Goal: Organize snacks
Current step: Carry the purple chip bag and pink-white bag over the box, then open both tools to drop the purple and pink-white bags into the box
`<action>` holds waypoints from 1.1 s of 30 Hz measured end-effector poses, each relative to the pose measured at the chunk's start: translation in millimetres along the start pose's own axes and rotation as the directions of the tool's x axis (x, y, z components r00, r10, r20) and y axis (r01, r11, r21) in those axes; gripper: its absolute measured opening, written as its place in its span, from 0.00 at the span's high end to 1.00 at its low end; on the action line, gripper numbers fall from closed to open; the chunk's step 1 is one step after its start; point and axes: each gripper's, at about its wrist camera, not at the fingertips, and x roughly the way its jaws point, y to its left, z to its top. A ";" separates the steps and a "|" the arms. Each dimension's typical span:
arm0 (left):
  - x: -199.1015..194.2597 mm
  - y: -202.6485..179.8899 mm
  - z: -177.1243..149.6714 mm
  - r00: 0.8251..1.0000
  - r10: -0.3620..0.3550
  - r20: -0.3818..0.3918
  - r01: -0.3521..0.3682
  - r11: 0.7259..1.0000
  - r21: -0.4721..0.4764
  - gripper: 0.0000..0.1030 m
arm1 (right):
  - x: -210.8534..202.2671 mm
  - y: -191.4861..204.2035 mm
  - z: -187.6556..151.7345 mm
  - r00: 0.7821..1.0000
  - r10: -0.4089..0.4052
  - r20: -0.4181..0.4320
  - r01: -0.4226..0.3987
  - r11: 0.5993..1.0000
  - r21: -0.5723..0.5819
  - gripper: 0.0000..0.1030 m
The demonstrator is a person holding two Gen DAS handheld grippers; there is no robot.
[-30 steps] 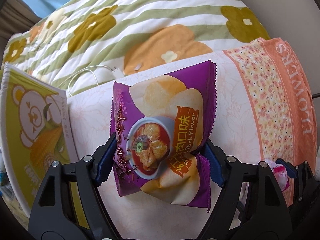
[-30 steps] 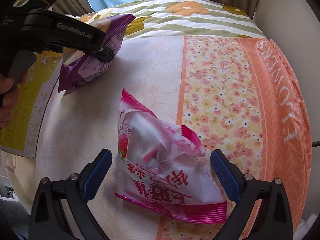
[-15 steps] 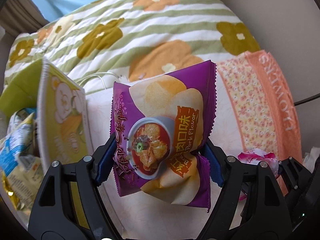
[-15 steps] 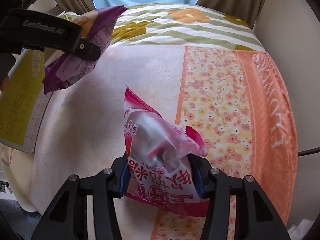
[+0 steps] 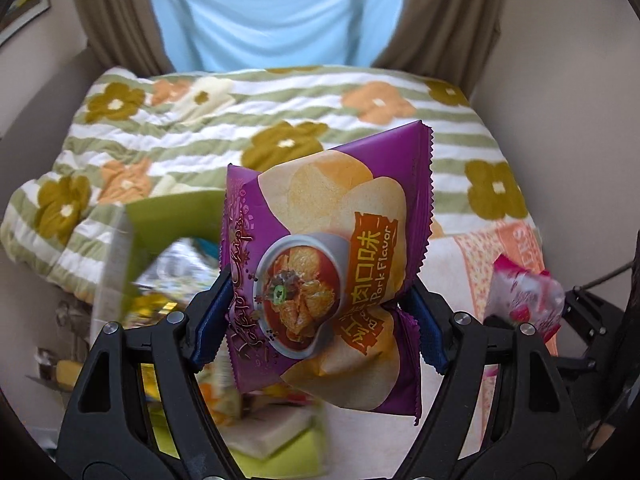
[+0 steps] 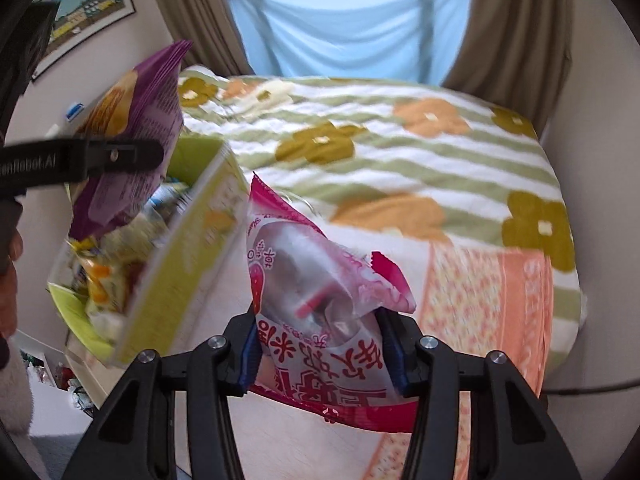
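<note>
My left gripper [image 5: 316, 320] jaws are clamping the purple chip bag [image 5: 328, 264] above the green snack box [image 6: 160, 272]; my right gripper [image 6: 320, 360] jaws are pinching the pink strawberry packet [image 6: 316, 312].

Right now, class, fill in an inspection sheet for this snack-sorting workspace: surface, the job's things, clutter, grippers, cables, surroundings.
Surface: floral cloth with an orange border, next to a striped flower quilt.
Job's things: purple chip bag and pink strawberry snack bag, both lifted off the cloth; green box holding other snacks.
Clutter: small items low at the left edge of the right wrist view, too blurred to name.
Grippers: left gripper jaws clamp the chip bag; right gripper jaws clamp the pink bag.
Cables: dark cable at the right edge.
Surroundings: blue curtain, brown drapes, framed picture.
</note>
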 end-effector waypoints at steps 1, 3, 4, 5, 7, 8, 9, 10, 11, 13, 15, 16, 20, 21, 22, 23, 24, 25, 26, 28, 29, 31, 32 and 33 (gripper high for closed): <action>-4.4 12.6 1.7 1.000 0.007 0.007 -0.007 1.000 -0.009 0.27 | -2.3 8.2 9.1 1.000 0.013 0.012 -0.013 1.000 -0.007 0.55; -10.5 43.6 4.5 1.000 0.022 0.014 -0.022 0.999 -0.028 0.27 | -4.1 27.7 27.2 0.999 0.039 0.031 -0.038 0.999 -0.021 0.55; -10.6 59.3 6.2 1.000 0.029 0.005 -0.029 0.999 -0.037 0.27 | -4.2 37.6 35.8 0.998 0.043 0.041 -0.042 0.999 -0.027 0.55; -9.2 71.3 6.8 0.999 0.031 -0.005 -0.032 0.999 -0.043 0.27 | -2.1 48.8 45.1 0.998 0.047 0.045 -0.045 0.998 -0.031 0.55; -2.9 98.3 8.5 0.999 0.043 -0.023 -0.044 0.998 -0.051 0.26 | 3.4 65.4 60.4 0.997 0.062 0.052 -0.061 0.998 -0.032 0.55; 2.4 110.6 9.0 0.998 0.052 -0.039 -0.053 0.997 -0.051 0.26 | 6.9 75.0 68.3 0.996 0.072 0.055 -0.071 0.997 -0.032 0.55; 9.5 122.9 9.4 0.997 0.058 -0.058 -0.061 0.997 -0.051 0.26 | 11.7 82.7 73.6 0.995 0.079 0.055 -0.077 0.996 -0.032 0.55; 16.9 134.4 9.7 0.996 0.059 -0.074 -0.063 0.997 -0.054 0.26 | 17.5 93.9 80.6 0.995 0.084 0.056 -0.082 0.996 -0.032 0.55; 25.1 144.5 9.9 0.994 0.053 -0.095 -0.058 0.997 -0.052 0.26 | 21.2 100.9 84.7 0.995 0.087 0.054 -0.085 0.996 -0.031 0.55; 40.5 156.5 9.2 0.991 0.036 -0.132 -0.043 0.998 -0.048 0.26 | 31.3 114.5 93.7 0.995 0.089 0.048 -0.088 0.996 -0.027 0.55; 52.5 168.1 9.6 0.988 0.000 -0.155 -0.009 0.998 -0.056 0.24 | 41.7 127.4 103.1 0.996 0.084 0.040 -0.083 0.996 -0.021 0.55; 57.3 173.1 10.2 0.987 -0.020 -0.161 0.011 0.998 -0.060 0.23 | 47.1 134.2 106.5 0.996 0.076 0.036 -0.075 0.997 -0.020 0.55; 67.0 183.3 10.1 0.982 -0.085 -0.168 0.077 0.996 -0.054 0.09 | 63.7 146.8 111.7 0.998 0.052 0.021 -0.052 0.999 -0.002 0.55; 67.0 185.1 9.8 0.982 -0.091 -0.163 0.085 0.995 -0.048 0.03 | 67.4 146.3 112.0 0.999 0.048 0.016 -0.048 0.999 0.003 0.55; 66.6 186.9 9.1 0.982 -0.104 -0.158 0.098 0.994 -0.043 0.03 | 72.5 148.5 112.5 0.999 0.042 0.010 -0.042 0.999 0.011 0.55; 67.3 188.6 8.3 0.980 -0.119 -0.158 0.114 0.993 -0.041 0.03 | 75.7 149.6 112.1 0.999 0.038 0.004 -0.038 0.999 0.019 0.55; 66.5 188.7 7.5 0.979 -0.130 -0.160 0.125 0.991 -0.040 0.03 | 78.5 149.7 111.5 0.999 0.035 -0.002 -0.035 0.999 0.027 0.55; 67.0 189.9 6.7 0.977 -0.137 -0.162 0.133 0.990 -0.037 0.02 | 81.0 149.2 111.2 0.999 0.033 -0.008 -0.032 0.999 0.035 0.55; 65.9 190.6 5.1 0.977 -0.141 -0.162 0.136 0.990 -0.037 0.02 | 82.2 149.5 109.9 0.999 0.030 -0.014 -0.030 0.999 0.042 0.55; 62.1 194.9 1.1 0.976 -0.154 -0.157 0.148 0.988 -0.049 0.02 | 85.9 149.6 110.6 0.999 0.025 -0.025 -0.024 0.998 0.049 0.55; 59.9 197.4 -1.5 0.975 -0.162 -0.154 0.155 0.986 -0.060 0.02 | 88.3 150.0 111.9 0.999 0.024 -0.031 -0.022 0.999 0.049 0.55; 54.4 201.8 -7.8 0.974 -0.176 -0.145 0.165 0.983 -0.083 0.02 | 93.4 149.7 116.3 0.999 0.022 -0.038 -0.021 0.999 0.039 0.55; 51.8 204.1 -11.1 0.974 -0.175 -0.143 0.164 0.982 -0.092 0.02 | 96.4 149.8 119.0 0.999 0.019 -0.042 -0.018 0.999 0.030 0.55; 50.5 205.3 -12.6 0.975 -0.173 -0.142 0.160 0.982 -0.096 0.02 | 100.0 149.6 122.7 0.999 0.018 -0.047 -0.017 1.000 0.022 0.55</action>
